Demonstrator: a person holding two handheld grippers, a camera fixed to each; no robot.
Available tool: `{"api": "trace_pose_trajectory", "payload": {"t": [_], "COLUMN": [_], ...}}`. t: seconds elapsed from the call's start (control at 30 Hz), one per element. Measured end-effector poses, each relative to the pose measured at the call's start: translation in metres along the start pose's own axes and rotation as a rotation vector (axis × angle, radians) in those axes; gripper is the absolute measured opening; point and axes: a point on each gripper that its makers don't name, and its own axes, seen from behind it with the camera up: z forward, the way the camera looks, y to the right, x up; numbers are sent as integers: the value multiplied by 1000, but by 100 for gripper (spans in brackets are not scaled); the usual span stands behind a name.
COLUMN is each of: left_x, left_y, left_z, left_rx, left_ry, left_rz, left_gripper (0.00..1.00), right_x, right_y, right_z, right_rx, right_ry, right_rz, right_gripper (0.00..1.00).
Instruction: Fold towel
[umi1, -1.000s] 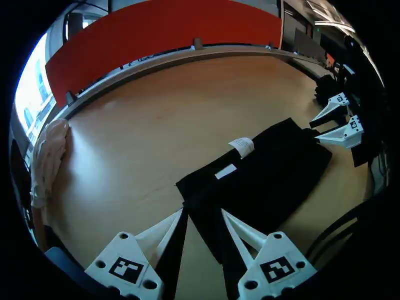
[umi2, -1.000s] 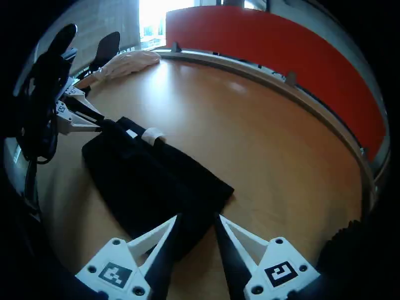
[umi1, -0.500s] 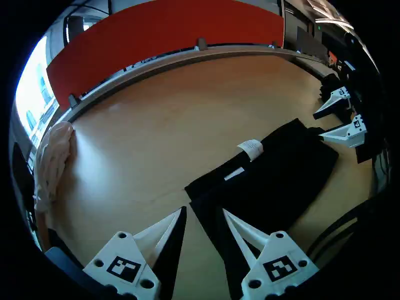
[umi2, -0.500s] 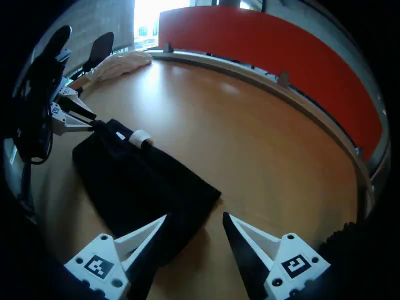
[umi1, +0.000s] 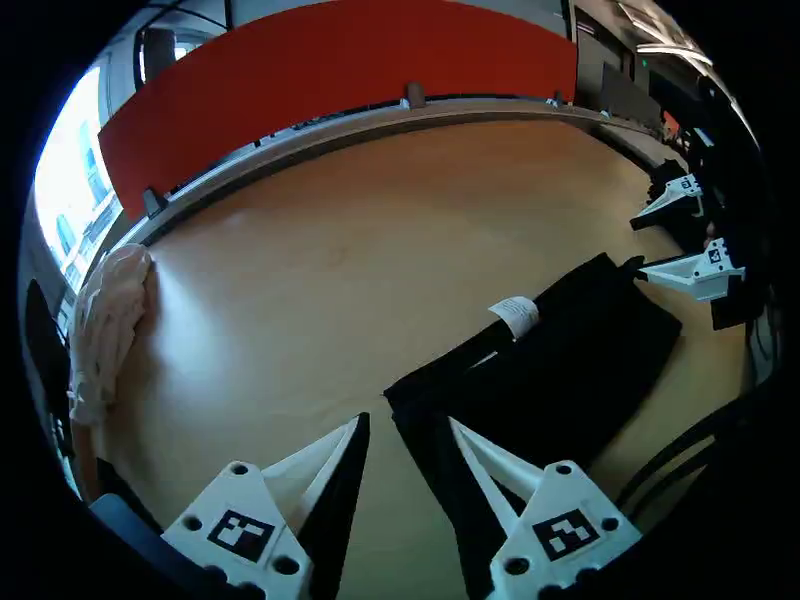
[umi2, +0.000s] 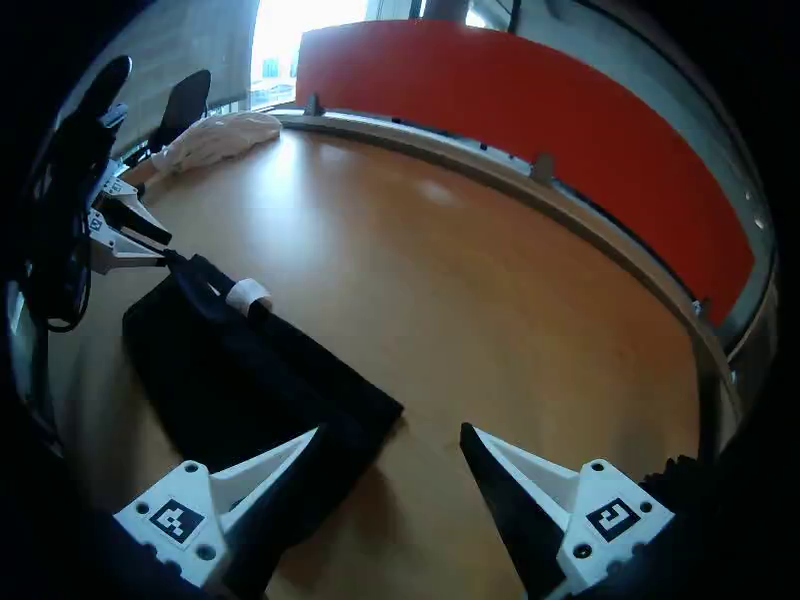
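Towel (umi1: 560, 380) matt black cloth; table (umi1: 330, 270) smooth, slightly glossy wood.

Daylight pours in from a window (umi1: 62, 195) that is blown out to white, and it lays a pale sheen across the wooden table (umi1: 330, 260) nearest it. The black towel (umi1: 570, 360) reads as a dark mass with almost no detail. Fisheye distortion bows the red partition (umi1: 330, 70) and the table's edge, and the margins of both views fall dim.

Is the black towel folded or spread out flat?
Folded: the black towel lies in overlapping layers on the table, with its white tag showing.
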Motion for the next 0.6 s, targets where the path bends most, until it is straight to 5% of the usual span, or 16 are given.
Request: {"api": "trace_pose_trajectory", "payload": {"t": [0.13,0.4,0.6], "left_x": [1,1,0], "left_y": [0,4,7], "left_z": [0,0,-1], "left_rx": [-2,-17,-29], "left_ry": [0,5,4], "left_rz": [8,5,0], "left_gripper": [48,65,66], "right_x": [1,6,9], "right_y": [1,3,4], "right_z": [-1,-2,-4], "right_rx": [-2,-11,-16], "right_ry": [2,16,24], "right_rz": [-4,-5,-6], "right_gripper": [100,100,100]}}
